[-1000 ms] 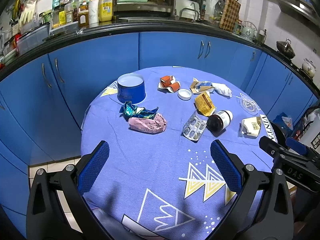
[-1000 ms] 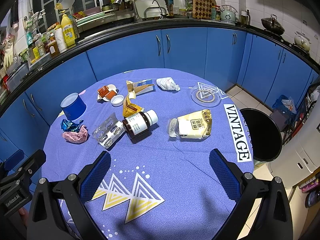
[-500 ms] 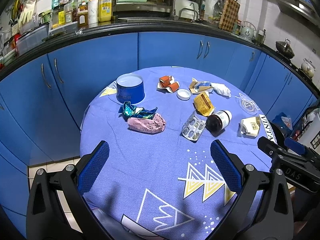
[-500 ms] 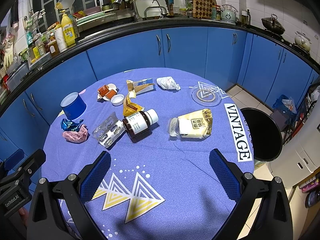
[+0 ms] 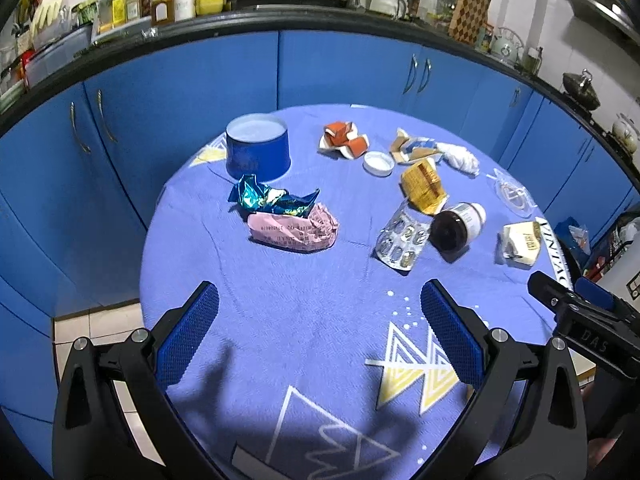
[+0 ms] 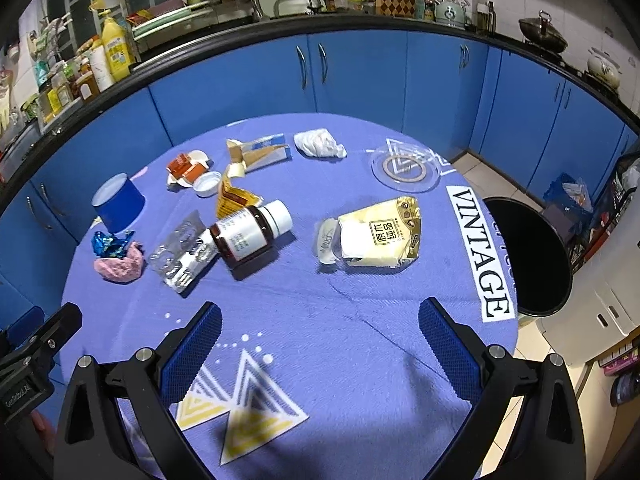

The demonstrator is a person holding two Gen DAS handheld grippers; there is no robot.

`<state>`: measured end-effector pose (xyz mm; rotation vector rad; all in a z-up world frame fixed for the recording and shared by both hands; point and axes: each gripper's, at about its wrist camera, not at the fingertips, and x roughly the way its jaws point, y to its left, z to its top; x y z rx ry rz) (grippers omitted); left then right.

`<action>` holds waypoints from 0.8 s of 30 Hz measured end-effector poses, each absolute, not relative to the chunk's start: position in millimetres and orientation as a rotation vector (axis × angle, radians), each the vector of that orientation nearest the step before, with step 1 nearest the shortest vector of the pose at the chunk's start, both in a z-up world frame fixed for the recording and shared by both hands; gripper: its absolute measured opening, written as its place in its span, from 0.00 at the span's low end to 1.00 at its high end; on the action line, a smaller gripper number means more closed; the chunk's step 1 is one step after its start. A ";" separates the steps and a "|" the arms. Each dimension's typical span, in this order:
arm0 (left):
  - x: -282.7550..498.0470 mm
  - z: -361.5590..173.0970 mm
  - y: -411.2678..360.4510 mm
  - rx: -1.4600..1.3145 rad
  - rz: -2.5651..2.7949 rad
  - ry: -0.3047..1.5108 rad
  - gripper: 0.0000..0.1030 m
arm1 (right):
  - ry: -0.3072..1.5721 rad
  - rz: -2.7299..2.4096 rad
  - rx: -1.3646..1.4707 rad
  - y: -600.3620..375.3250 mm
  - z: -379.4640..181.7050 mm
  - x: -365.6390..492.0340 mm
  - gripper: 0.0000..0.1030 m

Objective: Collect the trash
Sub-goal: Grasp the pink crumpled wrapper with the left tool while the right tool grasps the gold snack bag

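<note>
Hovering: two hand-held grippers, left and right, jaws apart | one bottle | one bin

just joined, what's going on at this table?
Trash pickup, not started. Both claws are open and empty, hovering over the near edge of the round table: left claw, right claw. Brown bottle, blister pack, yellow carton and wrappers lie untouched. A black bin stands at the table's right side.

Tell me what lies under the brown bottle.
The brown bottle lies on its side, its base on a corner of the blister pack; a yellow wrapper sits behind. The covered corner is hidden.
</note>
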<state>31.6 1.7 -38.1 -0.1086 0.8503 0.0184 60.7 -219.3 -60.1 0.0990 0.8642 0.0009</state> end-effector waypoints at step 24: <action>87.2 -87.5 30.0 -0.184 0.051 0.952 0.97 | 0.962 -0.006 0.066 -222.5 -109.5 121.9 0.93</action>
